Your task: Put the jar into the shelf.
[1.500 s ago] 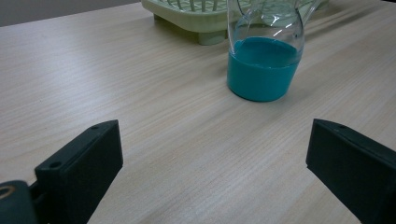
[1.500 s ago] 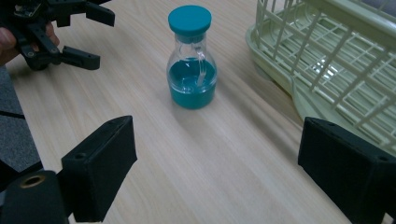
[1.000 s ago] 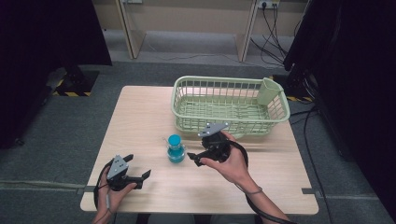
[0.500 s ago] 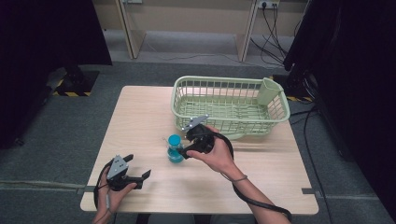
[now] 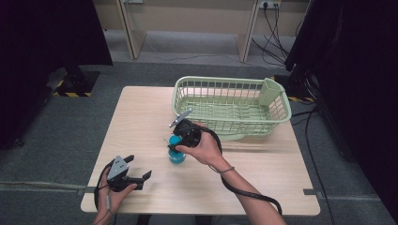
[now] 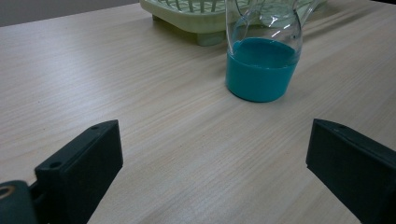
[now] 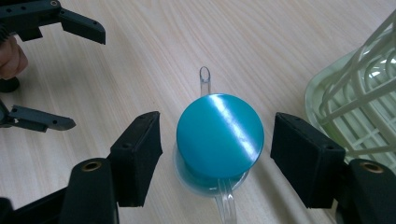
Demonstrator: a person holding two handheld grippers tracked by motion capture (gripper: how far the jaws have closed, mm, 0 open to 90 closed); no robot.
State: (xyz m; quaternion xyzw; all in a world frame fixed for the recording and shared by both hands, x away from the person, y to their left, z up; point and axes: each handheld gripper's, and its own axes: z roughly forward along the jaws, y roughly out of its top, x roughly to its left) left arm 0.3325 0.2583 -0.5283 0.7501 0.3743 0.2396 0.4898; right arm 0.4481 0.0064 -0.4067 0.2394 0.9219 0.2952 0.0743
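Wooden desk point(image 5: 141, 117), no readable writing anywhere. Pale green wire basket point(image 5: 232, 105) at desk's 1 o'clock. Right tool point(image 5: 180, 140) has moved from beside basket to above the teal-lidded clear jug point(image 5: 177, 151) at desk centre, jaws spread either side of lid, not touching. Left tool point(image 5: 141, 173) at 7 o'clock, jaws released, unmoved.

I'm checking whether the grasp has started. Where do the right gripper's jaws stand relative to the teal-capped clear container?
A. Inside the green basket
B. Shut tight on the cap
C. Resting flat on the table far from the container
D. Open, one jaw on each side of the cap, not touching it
D: in the right gripper view the right gripper straddles the container, its jaws open with a visible gap on each side of the teal cap.
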